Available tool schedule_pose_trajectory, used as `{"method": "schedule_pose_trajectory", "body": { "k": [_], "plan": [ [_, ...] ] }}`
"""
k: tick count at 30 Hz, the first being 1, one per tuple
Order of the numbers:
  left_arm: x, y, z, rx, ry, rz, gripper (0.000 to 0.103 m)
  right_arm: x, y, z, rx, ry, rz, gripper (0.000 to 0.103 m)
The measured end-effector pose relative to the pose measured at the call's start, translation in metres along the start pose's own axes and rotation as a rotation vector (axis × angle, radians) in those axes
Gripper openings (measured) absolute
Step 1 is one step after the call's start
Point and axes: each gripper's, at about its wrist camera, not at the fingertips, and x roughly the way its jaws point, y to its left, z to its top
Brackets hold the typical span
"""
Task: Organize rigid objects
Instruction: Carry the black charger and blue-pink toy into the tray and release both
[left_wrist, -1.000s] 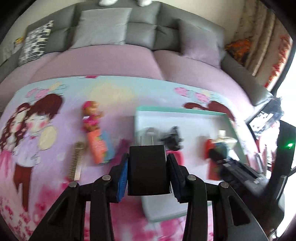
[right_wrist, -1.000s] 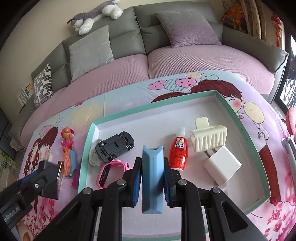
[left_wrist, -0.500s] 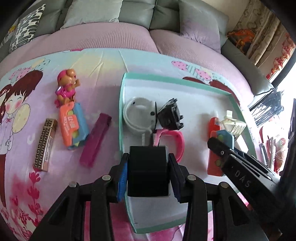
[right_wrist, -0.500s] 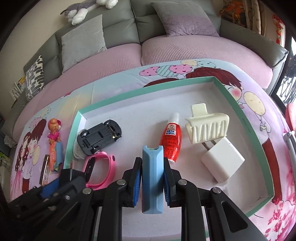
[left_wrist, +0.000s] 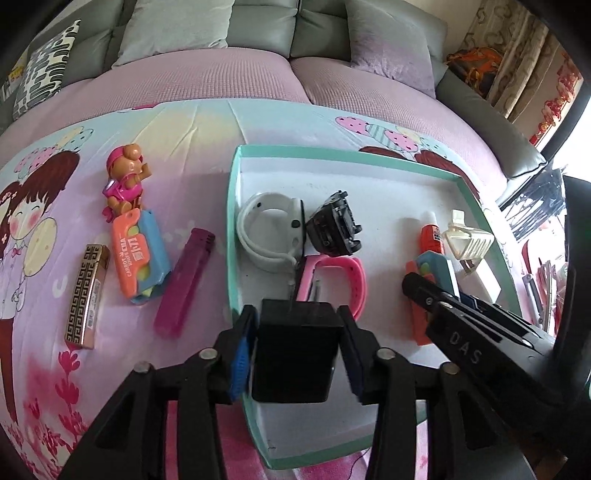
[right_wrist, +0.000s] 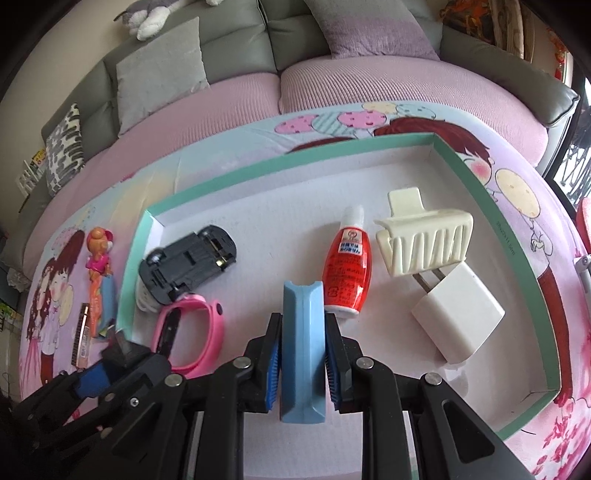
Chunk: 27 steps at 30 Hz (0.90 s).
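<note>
While both grippers are pointing steeply down over the tray (left_wrist: 232, 206), the left gripper (left_wrist: 297, 343) is spreading its jaws off the black charger (left_wrist: 295, 350); the right gripper (right_wrist: 303, 354) is clamping the blue case (right_wrist: 303, 347).

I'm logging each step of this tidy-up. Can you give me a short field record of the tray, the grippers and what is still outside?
tray: green-rimmed, white floor
in tray: toy car, pink band, red bottle, hair claw, white charger
left gripper: opening, black charger between its pads
right gripper: shut on blue case
outside: purple case, harmonica
</note>
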Motion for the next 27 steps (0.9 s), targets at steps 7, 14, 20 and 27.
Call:
{"method": "schedule_pose_trajectory", "body": {
  "k": [7, 14, 20, 27],
  "plan": [
    [-0.003, -0.004, -0.001, 0.008, 0.016, -0.008, 0.059, -0.008, -0.004, 0.002, 0.008, -0.021, -0.028, 0.023],
    [-0.02, -0.006, 0.0, 0.015, -0.026, -0.031, 0.069, -0.028, -0.005, 0.006, 0.014, -0.076, -0.051, 0.024],
    [-0.033, -0.004, 0.004, 0.01, -0.063, -0.03, 0.073, -0.035, -0.003, 0.008, 0.006, -0.108, -0.056, 0.045],
    [-0.042, -0.002, 0.006, 0.016, -0.091, -0.03, 0.075, -0.04, -0.003, 0.009, 0.011, -0.135, -0.044, 0.062]
  ]
}}
